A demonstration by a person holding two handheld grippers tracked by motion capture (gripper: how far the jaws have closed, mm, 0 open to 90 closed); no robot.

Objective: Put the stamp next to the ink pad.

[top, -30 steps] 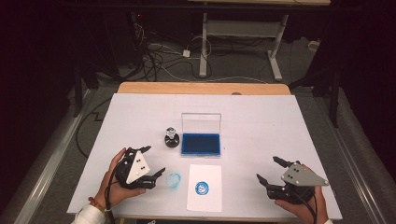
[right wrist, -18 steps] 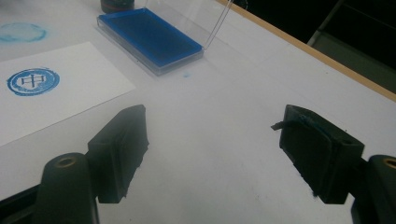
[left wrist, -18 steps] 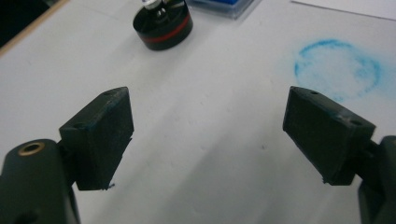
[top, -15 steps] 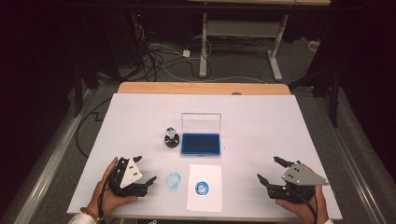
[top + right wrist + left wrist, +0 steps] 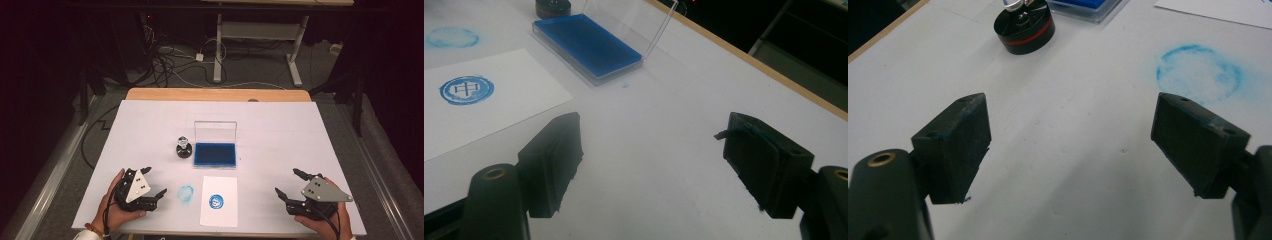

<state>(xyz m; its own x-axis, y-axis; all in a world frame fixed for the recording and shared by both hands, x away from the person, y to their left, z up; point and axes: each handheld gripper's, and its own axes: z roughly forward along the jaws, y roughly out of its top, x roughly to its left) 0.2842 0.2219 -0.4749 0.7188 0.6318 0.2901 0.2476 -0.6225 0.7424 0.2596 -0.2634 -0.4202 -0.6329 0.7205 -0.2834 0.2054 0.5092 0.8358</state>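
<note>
Blue ink marks the white table [image 5: 280, 135] in two places at the lower centre of the high view: a smudged ring [image 5: 186, 194] on the bare surface and a crisp round seal print [image 5: 216, 201] on the paper sheet [image 5: 218, 212] just to its right. Compared with a second ago, your left gripper [image 5: 150, 186] has drawn back from beside the smudge toward the lower left corner of the frame and now sits low near the table's front edge; half a second ago it was already almost there. Your right gripper [image 5: 288, 182] sits at the lower right just as it did then, and the stamp, pad and paper have not shifted.

Both tools stand wide open and hold nothing. In the left gripper view, the left gripper's two black pads [image 5: 955, 145] are spread far apart over bare table, with the smudged ring at the upper right and the black stamp [image 5: 1024, 26], banded in red, at the top of the frame, well clear of the jaws. In the right gripper view, the jaws gape equally wide over empty surface; the open ink pad [image 5: 586, 44] with its clear raised lid lies at the upper centre, the printed sheet at the left.
</note>
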